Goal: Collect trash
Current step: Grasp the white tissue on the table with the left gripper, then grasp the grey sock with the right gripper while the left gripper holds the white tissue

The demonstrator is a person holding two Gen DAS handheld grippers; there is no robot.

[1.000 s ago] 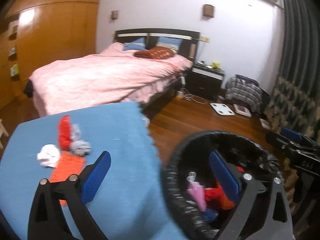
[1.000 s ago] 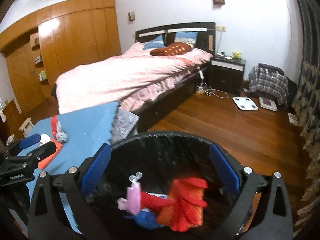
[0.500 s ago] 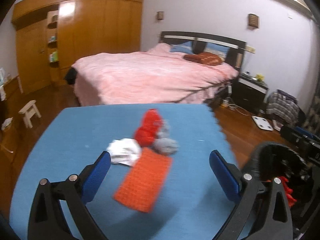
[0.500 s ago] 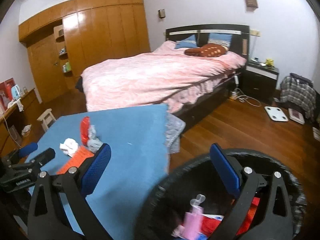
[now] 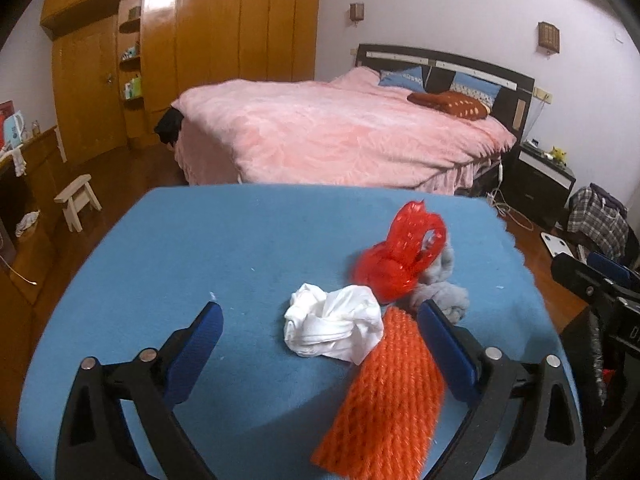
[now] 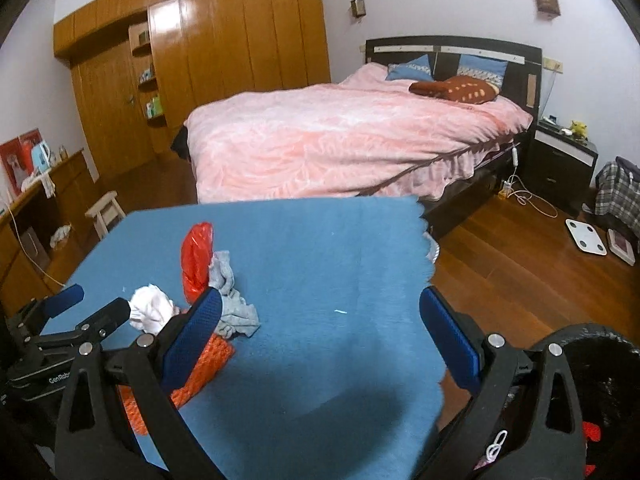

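Your left gripper [image 5: 320, 316] hangs spread wide over the white crumpled paper [image 5: 332, 330] on the blue cloth [image 5: 200, 248]; your right gripper [image 6: 320, 312] is released, empty, beside the bin [image 6: 600, 344]

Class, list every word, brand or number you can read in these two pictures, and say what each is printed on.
"GenRobo", cut off at the edge: on the left claw body, right wrist view.
White letters on the right claw body, left wrist view: too cut off to read.
Red poster: too blurred.
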